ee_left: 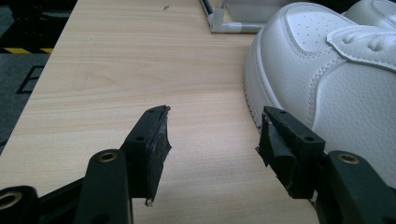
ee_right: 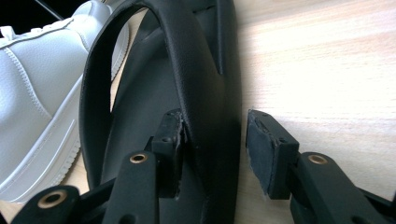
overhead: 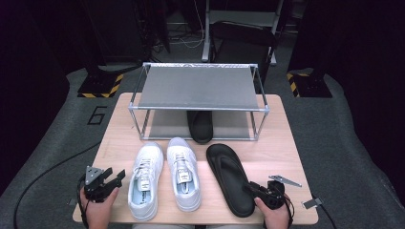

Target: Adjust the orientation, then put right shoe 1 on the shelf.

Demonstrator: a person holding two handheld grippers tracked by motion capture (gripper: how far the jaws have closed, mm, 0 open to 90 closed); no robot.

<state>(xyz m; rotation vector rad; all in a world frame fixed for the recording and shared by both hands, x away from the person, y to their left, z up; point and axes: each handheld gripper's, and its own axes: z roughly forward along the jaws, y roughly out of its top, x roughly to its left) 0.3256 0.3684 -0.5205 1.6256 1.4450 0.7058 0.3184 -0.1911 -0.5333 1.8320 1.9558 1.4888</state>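
A black flip-flop (overhead: 228,174) lies on the wooden table (overhead: 282,152), right of a pair of white sneakers (overhead: 144,181). My right gripper (overhead: 251,187) sits at its heel end. In the right gripper view the jaws straddle the flip-flop's (ee_right: 187,60) right strap and edge. The right gripper (ee_right: 215,140) is open: its left pad rests near the strap and the right pad stands clear over the wood. My left gripper (overhead: 112,177) rests open by the left sneaker (ee_left: 327,79), and the left gripper (ee_left: 212,135) has nothing between its jaws.
A metal-framed two-level shoe rack (overhead: 198,88) stands at the back of the table. A second black flip-flop (overhead: 199,126) lies on its lower level, heel toward me. The right sneaker (overhead: 184,171) sits close to the flip-flop by my right gripper.
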